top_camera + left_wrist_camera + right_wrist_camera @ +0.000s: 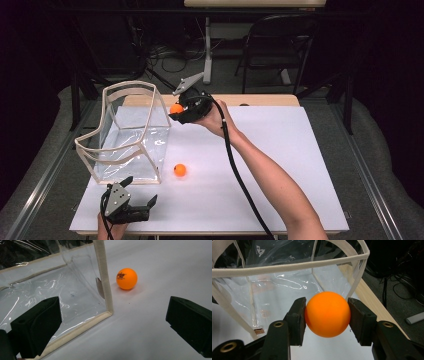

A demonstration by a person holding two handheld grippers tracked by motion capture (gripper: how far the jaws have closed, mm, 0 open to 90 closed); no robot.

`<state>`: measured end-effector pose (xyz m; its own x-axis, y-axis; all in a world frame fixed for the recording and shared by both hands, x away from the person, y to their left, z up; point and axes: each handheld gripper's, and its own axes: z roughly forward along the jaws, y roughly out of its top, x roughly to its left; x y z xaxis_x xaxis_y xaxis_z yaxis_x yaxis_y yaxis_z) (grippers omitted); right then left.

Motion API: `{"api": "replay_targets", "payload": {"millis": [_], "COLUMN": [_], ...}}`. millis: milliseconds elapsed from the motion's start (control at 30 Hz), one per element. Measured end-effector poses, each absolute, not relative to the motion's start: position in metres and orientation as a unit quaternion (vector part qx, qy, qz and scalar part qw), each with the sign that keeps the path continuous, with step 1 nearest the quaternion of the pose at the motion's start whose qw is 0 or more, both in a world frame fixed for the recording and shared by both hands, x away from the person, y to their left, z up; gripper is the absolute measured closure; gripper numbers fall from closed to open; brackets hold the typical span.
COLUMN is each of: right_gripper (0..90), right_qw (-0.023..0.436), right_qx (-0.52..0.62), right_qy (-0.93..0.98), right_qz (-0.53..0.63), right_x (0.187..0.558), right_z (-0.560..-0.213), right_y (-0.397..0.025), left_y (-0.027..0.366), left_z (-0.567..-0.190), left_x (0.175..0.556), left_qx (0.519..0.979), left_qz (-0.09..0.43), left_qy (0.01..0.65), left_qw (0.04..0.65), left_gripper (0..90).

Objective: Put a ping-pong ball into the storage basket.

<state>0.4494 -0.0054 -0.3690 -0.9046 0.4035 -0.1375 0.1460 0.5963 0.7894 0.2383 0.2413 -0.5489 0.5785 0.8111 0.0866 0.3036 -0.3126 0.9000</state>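
A clear plastic bag [127,135] with cream trim stands open on the white table, left of centre. My right gripper [178,111] is shut on an orange ball [176,108], held in the air just right of the bag's upper rim [287,267]. In the right gripper view the held ball [327,314] sits squeezed between both jaws, facing the bag's opening. A second orange ball [180,170] lies on the table by the bag's near right corner. It shows ahead of my left gripper [112,322], which is open and low near the table's front edge [137,199].
The white sheet [280,150] covers the table, with open room right of the bag. A wooden strip [260,100] runs along the far edge. Beyond it stand a dark chair [280,45], a table leg [206,50] and cables on the floor.
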Motion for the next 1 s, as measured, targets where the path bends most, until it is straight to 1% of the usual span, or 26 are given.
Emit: {"api": "replay_targets", "payload": {"millis": [1000], "right_gripper": [50.8], "right_qw": [0.147], "right_qx": [0.141], "right_qy": [0.881], "right_qz": [0.426], "right_x": [0.454], "right_z": [-0.350], "right_y": [0.019], "left_y": [0.241], "left_z": [-0.549], "left_x": [0.238], "left_qx": [0.762], "left_qz": [0.275], "left_qy": [0.365], "left_qw": [0.458], "left_gripper": [0.1]}}
